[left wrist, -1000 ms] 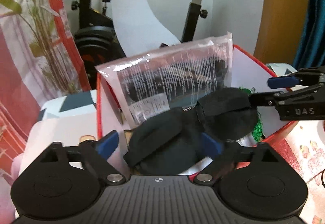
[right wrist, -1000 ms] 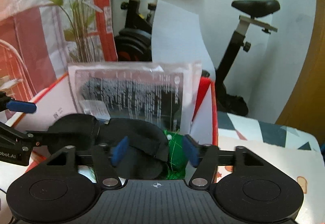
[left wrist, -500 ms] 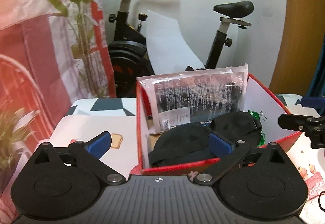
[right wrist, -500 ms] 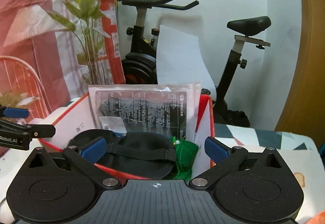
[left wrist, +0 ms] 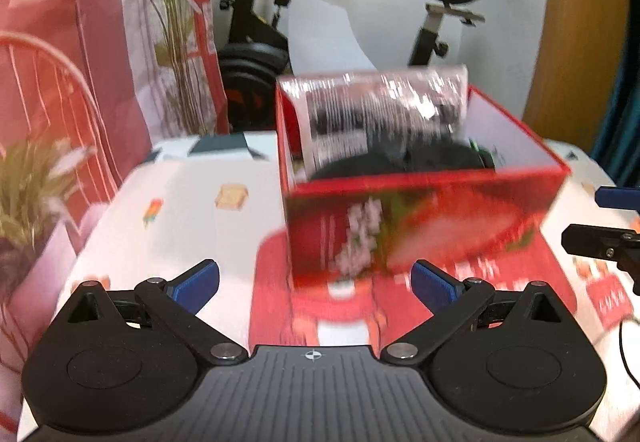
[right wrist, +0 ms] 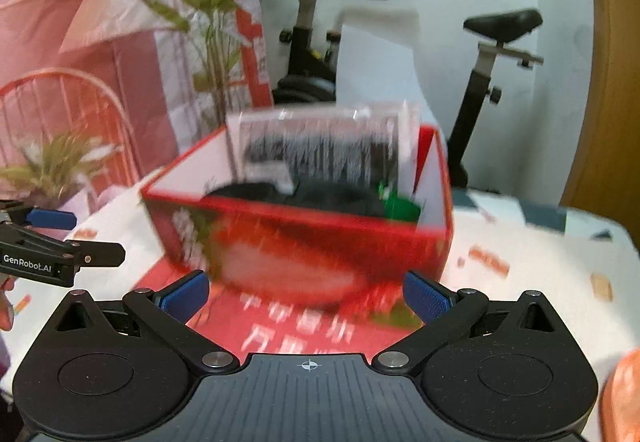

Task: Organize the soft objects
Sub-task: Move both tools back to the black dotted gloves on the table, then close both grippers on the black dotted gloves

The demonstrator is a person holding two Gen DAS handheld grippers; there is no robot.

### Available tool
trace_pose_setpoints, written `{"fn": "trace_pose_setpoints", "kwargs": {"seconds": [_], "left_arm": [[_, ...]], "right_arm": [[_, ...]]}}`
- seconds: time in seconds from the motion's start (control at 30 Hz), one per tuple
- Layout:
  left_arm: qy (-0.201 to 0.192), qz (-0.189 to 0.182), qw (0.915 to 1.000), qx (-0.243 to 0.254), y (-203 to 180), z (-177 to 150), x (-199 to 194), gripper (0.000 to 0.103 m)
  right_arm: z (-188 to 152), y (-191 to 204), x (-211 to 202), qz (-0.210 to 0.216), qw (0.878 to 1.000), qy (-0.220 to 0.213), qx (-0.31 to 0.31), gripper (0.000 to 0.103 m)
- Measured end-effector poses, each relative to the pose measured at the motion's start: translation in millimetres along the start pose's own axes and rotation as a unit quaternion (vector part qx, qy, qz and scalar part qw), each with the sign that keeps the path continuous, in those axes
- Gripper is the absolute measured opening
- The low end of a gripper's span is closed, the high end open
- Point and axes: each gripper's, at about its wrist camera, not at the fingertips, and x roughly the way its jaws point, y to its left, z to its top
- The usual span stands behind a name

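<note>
A red box (left wrist: 420, 226) (right wrist: 304, 242) stands on the table ahead of both grippers. Inside it lie a black soft eye mask (left wrist: 392, 161) (right wrist: 296, 193), a clear plastic packet (left wrist: 380, 109) (right wrist: 320, 145) leaning upright at the back, and a bit of green mesh (right wrist: 398, 203). My left gripper (left wrist: 316, 282) is open and empty, short of the box. My right gripper (right wrist: 306, 294) is open and empty, also short of the box. Each gripper shows at the edge of the other's view (left wrist: 600, 238) (right wrist: 52, 254). Both views are blurred by motion.
The table has a white patterned cloth (left wrist: 180, 209) and a red mat (right wrist: 280, 326) under the box. An exercise bike (left wrist: 280, 41) and a plant (right wrist: 208, 21) stand behind the table. An orange chair (left wrist: 52, 89) is at the left. Something orange (right wrist: 624, 394) sits at the lower right.
Both grippers have pulled back out of the box and opened wide, leaving the black eye mask inside. The box now sits farther ahead of both.
</note>
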Motion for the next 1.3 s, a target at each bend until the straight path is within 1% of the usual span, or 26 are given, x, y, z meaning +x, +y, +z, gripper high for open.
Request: {"fn": "trace_pose_setpoints", "kwargs": {"seconds": [0.2,0.33,0.47,0.6,0.77,0.87,0.93,0.97,1.07,1.2,1.3], "left_arm": [[0.031,-0.017,0.9993,0.012,-6.5,-40.7,-1.9,0.103],[0.052,-0.033,0.998,0.012,-14.7,-62.1,2.2,0.103],[0.064,-0.051,0.9966,0.008,-23.2,-78.0,3.4,0.103],[0.068,-0.071,0.9951,0.012,-29.2,-85.4,5.1,0.103],[0.079,-0.08,0.9936,0.012,-33.8,-91.7,12.9,0.102],[0.083,-0.087,0.9927,0.0,-32.3,-93.0,15.6,0.102],[0.084,-0.092,0.9922,-0.008,-31.1,-94.4,18.2,0.1],[0.084,-0.094,0.9919,-0.01,-31.2,-94.9,18.9,0.099],[0.083,-0.105,0.9908,-0.015,-29.9,-95.7,21.3,0.093],[0.078,-0.126,0.9886,-0.027,-27.1,-96.9,23.7,0.081],[0.076,-0.139,0.9869,-0.029,-27.3,-98.3,25.8,0.075]], "right_arm": [[-44.2,13.3,-3.9,0.012,0.999,0.035,-0.006,0.103],[-69.8,23.4,-4.7,0.016,0.998,0.059,-0.016,0.102],[-88.6,30.2,-8.6,0.018,0.997,0.073,-0.036,0.102],[-102.0,36.4,-10.2,0.019,0.994,0.084,-0.06,0.101],[-110.4,32.4,-2.4,0.027,0.994,0.098,-0.045,0.094],[-114.2,28.2,2.8,0.029,0.994,0.103,-0.035,0.085],[-116.6,25.4,6.0,0.031,0.993,0.107,-0.027,0.077],[-117.9,24.3,7.4,0.031,0.993,0.108,-0.024,0.076],[-121.1,21.0,10.8,0.036,0.993,0.11,-0.015,0.073],[-122.1,20.1,12.4,0.038,0.994,0.103,-0.011,0.064],[-122.6,20.2,13.9,0.042,0.994,0.1,-0.01,0.059]]}}
